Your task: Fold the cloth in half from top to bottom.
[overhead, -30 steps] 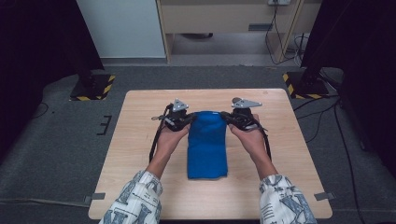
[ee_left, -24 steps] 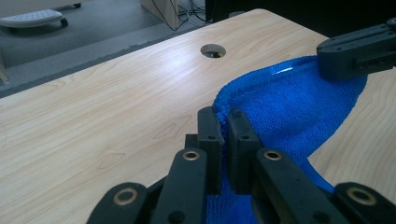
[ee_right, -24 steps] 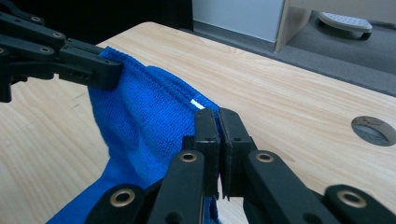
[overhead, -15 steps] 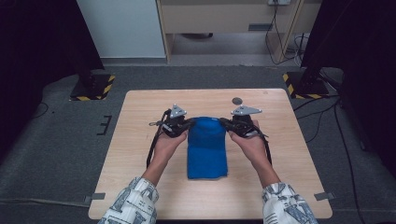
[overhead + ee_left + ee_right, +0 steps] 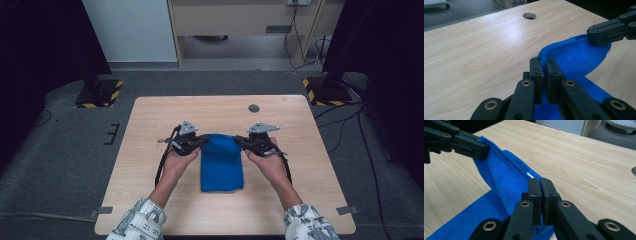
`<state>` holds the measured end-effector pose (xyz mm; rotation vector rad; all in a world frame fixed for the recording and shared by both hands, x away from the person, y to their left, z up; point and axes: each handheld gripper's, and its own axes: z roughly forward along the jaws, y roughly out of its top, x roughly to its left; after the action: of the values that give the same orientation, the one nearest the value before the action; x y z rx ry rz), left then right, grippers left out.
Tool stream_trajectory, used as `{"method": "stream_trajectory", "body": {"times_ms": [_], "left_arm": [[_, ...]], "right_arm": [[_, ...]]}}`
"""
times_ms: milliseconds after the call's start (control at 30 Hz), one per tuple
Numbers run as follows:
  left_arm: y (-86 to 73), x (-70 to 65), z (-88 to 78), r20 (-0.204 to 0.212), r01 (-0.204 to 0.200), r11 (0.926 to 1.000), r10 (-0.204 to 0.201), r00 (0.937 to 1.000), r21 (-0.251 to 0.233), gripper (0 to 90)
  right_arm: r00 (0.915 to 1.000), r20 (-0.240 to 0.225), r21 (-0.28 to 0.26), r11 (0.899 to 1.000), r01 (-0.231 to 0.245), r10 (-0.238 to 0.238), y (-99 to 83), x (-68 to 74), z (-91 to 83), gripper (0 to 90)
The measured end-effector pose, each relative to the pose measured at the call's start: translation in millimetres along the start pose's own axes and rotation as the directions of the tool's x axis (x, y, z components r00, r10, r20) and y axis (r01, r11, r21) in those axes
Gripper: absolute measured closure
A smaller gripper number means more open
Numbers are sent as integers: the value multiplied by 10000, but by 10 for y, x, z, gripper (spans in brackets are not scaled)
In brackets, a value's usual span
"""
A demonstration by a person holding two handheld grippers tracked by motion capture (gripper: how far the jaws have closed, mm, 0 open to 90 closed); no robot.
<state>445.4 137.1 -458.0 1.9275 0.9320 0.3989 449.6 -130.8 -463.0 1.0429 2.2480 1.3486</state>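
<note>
Right now your left gripper (image 5: 200, 142) and right gripper (image 5: 241, 141) each pinch a far corner of the blue cloth (image 5: 221, 164), jaws pressed tight on the hem. It lies mid-table (image 5: 150, 200), centre frame. A small white tag (image 5: 530, 174) shows; no writing is readable.

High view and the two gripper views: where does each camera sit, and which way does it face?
High view: above the person's side, looking forward and down at the light wooden table; forearms, left gripper and right gripper pinch the folded blue microfibre cloth.
Left gripper view: rides the left gripper, looking along its jaws, shut on the cloth's edge.
Right gripper view: same on the right gripper.
Shared: each gripper view shows the other gripper and the cloth.
</note>
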Motion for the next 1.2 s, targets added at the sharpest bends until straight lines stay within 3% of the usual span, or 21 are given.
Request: {"method": "stream_trajectory", "body": {"times_ms": [400,733,800,900,1000,1200], "left_arm": [[-154,-35,-47,186,86,9999,-88,9998,65,836],[-365,-35,-62,357,456,9989,-459,9983,84,800],[-368,-31,-77,320,577,9983,-577,9978,-14,754],[-369,-31,-106,214,662,9977,-659,9976,-143,583],[-367,-22,-131,388,945,9952,-935,9949,-239,425],[-324,12,-287,509,1082,9916,-1048,9932,-705,308]], "right_arm": [[9996,-242,-50,9999,-126,125,-115,47,-15,875],[9989,-434,199,9996,-183,191,-213,97,20,876],[9987,-456,196,9996,-200,209,-211,101,15,877],[9986,-456,244,9994,-244,255,-208,106,9,877],[9988,-460,295,9994,-181,194,-210,102,11,877],[9983,-499,443,9987,-270,292,-216,110,25,878]]}}
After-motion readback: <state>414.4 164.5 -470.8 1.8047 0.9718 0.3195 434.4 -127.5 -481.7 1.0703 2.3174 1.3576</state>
